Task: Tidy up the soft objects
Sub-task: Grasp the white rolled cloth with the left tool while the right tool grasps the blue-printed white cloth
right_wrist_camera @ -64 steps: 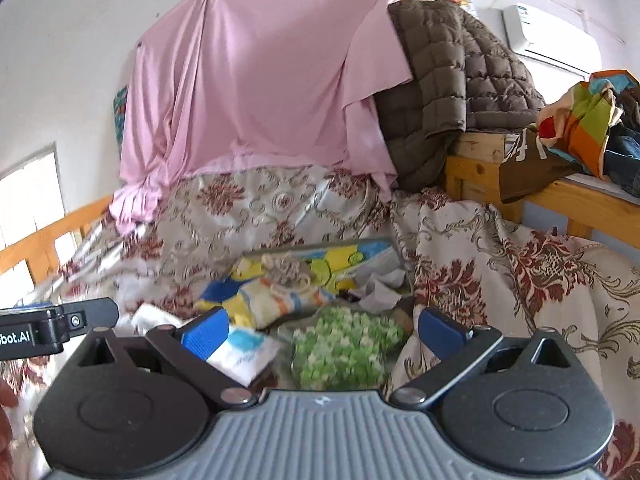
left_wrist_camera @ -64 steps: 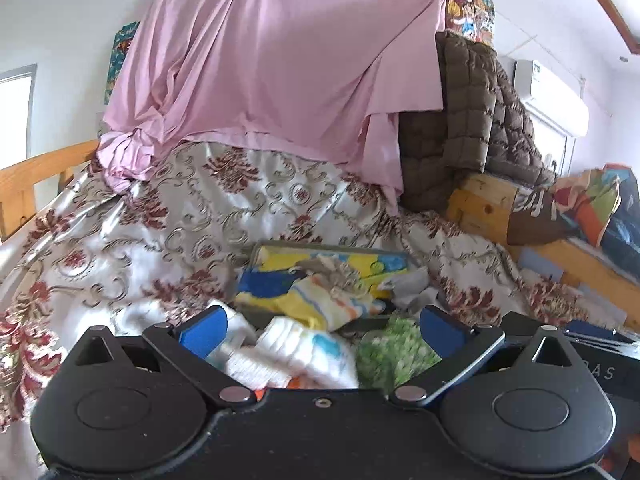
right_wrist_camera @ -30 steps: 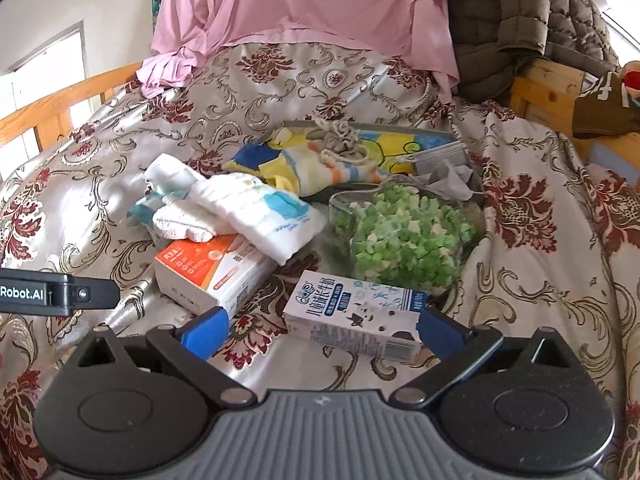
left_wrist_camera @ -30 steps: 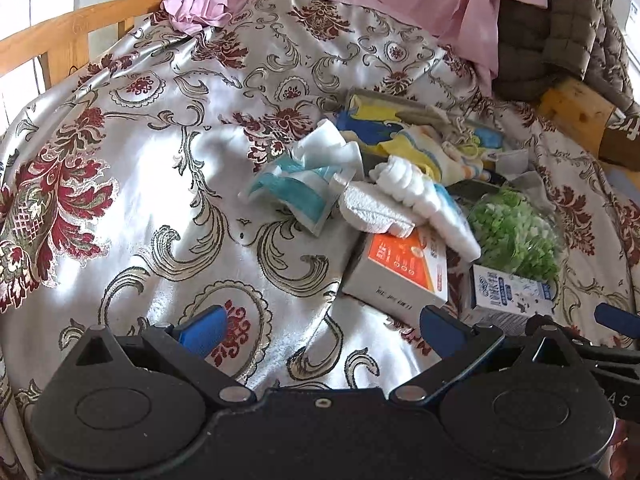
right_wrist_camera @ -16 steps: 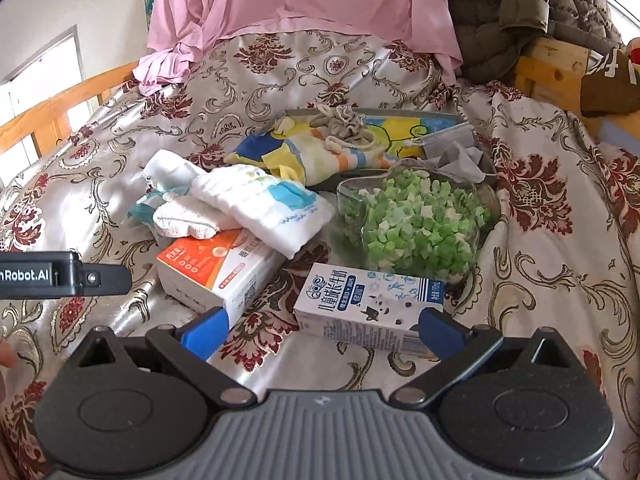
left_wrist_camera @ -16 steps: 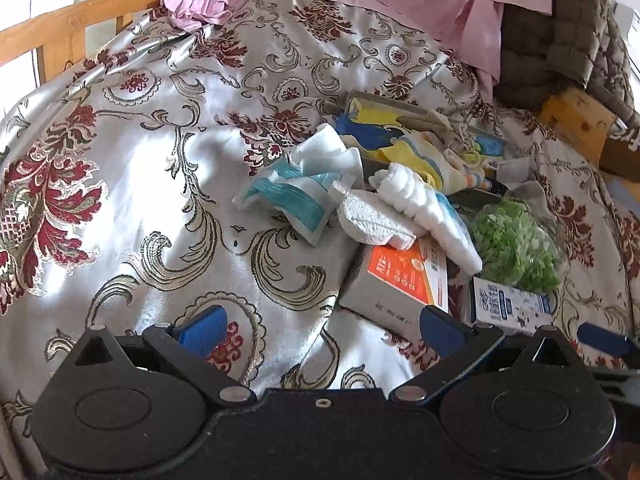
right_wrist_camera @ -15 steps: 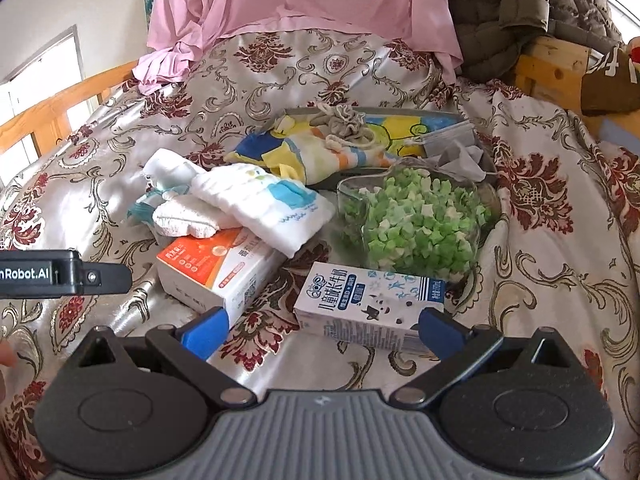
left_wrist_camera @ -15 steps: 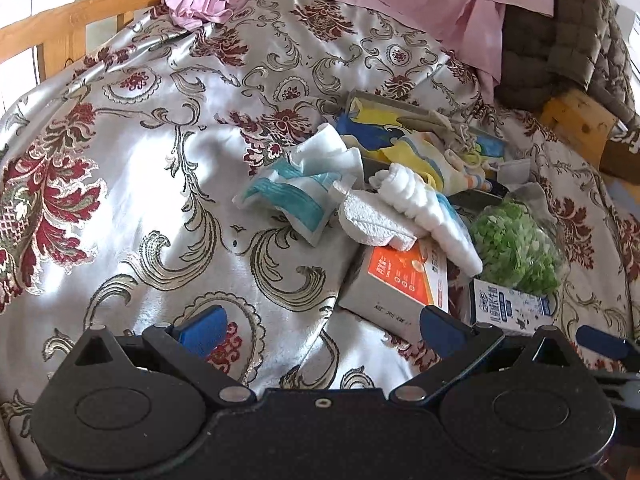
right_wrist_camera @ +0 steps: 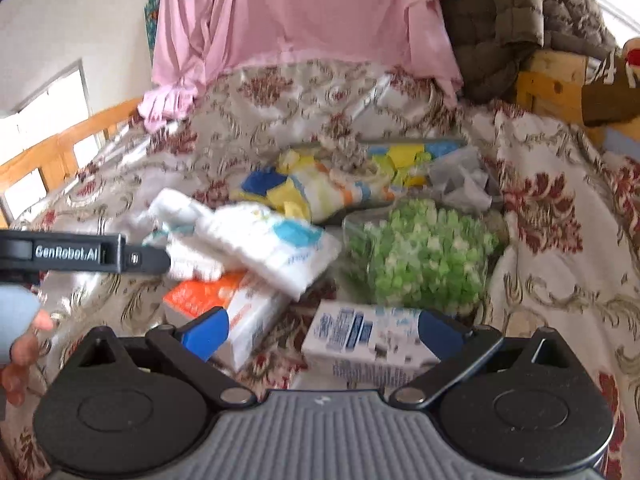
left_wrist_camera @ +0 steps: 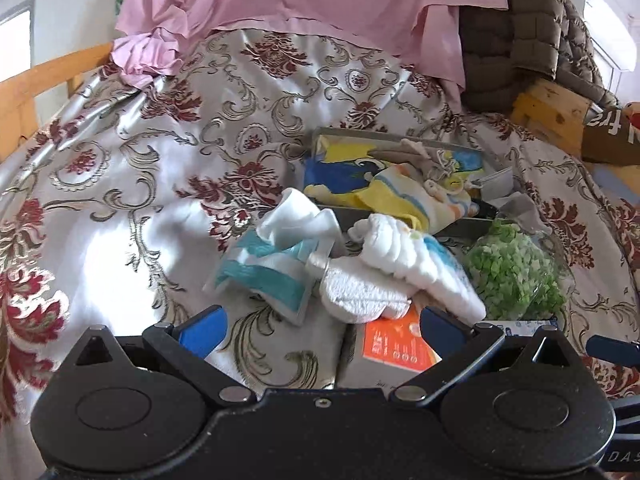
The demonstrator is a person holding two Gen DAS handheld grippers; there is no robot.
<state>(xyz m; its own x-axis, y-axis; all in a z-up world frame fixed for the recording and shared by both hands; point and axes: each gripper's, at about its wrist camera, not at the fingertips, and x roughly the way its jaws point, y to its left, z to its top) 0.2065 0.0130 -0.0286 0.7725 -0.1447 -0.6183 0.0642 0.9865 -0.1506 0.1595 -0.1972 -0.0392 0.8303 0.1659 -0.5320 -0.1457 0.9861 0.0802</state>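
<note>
While both tools hung over the bed (left_wrist_camera: 132,184) with nothing between their fingers, the soft things lay in a heap just ahead. Left tool (left_wrist_camera: 320,326) spread wide, empty. Right tool (right_wrist_camera: 322,330) spread wide too, empty, its view blurred.

The white terry cloth (left_wrist_camera: 360,292) sat straight ahead of the left tool, slightly right of its centre line, resting on the orange box (left_wrist_camera: 396,346). The rolled white cloth with blue print (left_wrist_camera: 420,264) lay over it, long axis running from near-right to far-left across the left tool's view. The teal-and-white cloth (left_wrist_camera: 272,268) lay just left of those, touching the terry cloth, crumpled with no clear axis. Farther back sat a tray (left_wrist_camera: 400,138) holding the yellow-blue cloth (left_wrist_camera: 400,196).

From the right tool, the rolled cloth (right_wrist_camera: 272,248) lay ahead and to the left, with the milk carton (right_wrist_camera: 368,340) right at its fingers and the bag of green pieces (right_wrist_camera: 420,256) beyond. The left tool looked nearer and better lined up on the cloths, so probably its pick, likely the terry or teal cloth; the rolled one would want a grip across its short width. Risk: dragging the neighbour cloth along.
</note>
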